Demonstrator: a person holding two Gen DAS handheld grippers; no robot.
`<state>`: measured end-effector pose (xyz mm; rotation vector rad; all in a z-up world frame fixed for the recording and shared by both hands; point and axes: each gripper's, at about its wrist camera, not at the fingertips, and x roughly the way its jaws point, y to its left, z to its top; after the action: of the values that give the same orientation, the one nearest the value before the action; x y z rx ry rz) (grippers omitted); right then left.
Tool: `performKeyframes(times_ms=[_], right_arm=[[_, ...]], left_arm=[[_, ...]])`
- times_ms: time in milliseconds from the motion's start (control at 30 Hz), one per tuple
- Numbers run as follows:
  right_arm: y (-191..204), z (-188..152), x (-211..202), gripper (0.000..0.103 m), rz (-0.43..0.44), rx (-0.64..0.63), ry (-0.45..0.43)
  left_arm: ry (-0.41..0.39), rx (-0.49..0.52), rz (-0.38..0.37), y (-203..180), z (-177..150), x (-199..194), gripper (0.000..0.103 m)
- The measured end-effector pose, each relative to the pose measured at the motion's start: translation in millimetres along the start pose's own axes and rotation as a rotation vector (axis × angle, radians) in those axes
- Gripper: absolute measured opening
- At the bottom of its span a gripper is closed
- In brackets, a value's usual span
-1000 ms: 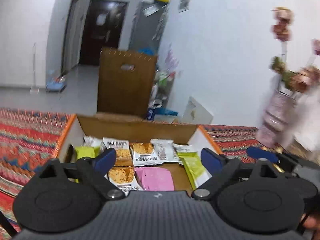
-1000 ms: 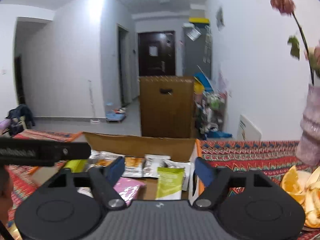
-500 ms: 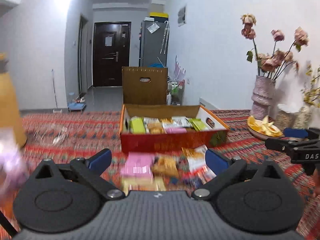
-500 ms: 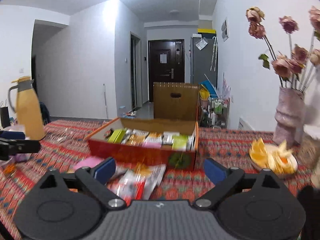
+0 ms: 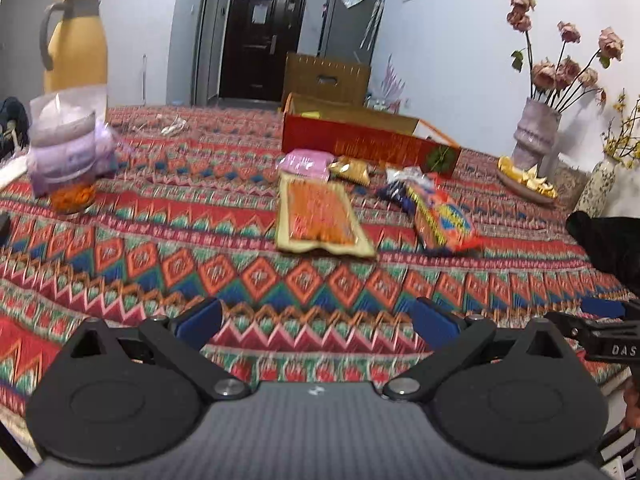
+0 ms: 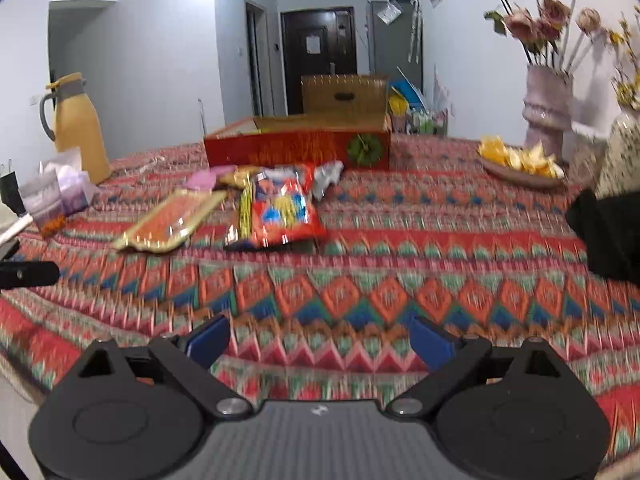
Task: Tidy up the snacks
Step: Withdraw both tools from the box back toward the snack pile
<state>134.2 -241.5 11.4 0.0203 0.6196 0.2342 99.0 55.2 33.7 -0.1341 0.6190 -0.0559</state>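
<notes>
A red cardboard box (image 5: 368, 146) (image 6: 296, 148) stands open at the far side of the patterned tablecloth (image 5: 160, 240). In front of it lie loose snacks: a flat gold-edged orange pack (image 5: 320, 216) (image 6: 172, 220), a red, yellow and blue bag (image 5: 444, 216) (image 6: 280, 208), a pink packet (image 5: 306, 160) and a gold packet (image 5: 352, 168). My left gripper (image 5: 316, 316) hangs open over bare cloth, well short of the snacks. My right gripper (image 6: 320, 340) is open too, with nothing between its fingers. The box's contents are hidden from here.
A yellow thermos jug (image 5: 76, 40) and a plastic bag with a purple tub (image 5: 68, 152) stand at the left. A plate of orange peel (image 6: 520, 164) and a vase of dried roses (image 6: 548, 108) sit at the right. A black object (image 6: 608, 236) lies by the right edge.
Both grippers have pulled back from over the box to the near side of the table and sunk lower. Their jaws have widened. The loose snacks now lie ahead of them.
</notes>
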Motion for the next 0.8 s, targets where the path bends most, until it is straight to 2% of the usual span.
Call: performKeyframes(times_ms=[167, 400, 533, 667, 800], right_arm=[[0, -15, 1, 0.097, 0.001, 0.015, 0.043], [-3, -7, 10, 0.097, -0.001, 0.013, 0.05], [-6, 10, 22, 0.097, -0.004, 0.004, 0.044], [-4, 40, 32, 0.096, -0.007, -0.034, 0.002], [1, 82, 45, 0.088, 0.069, -0.05, -0.055]], left_arm=[[0.02, 0.008, 0.019, 1, -5, 2, 0.103], [0.026, 0.022, 0.012, -5, 4, 12, 0.103], [0.001, 0.05, 0.025, -2, 23, 20, 0.103], [-0.074, 0.102, 0.036, 2, 58, 28, 0.103], [-0.113, 0.142, 0.012, 7, 97, 51, 0.103]])
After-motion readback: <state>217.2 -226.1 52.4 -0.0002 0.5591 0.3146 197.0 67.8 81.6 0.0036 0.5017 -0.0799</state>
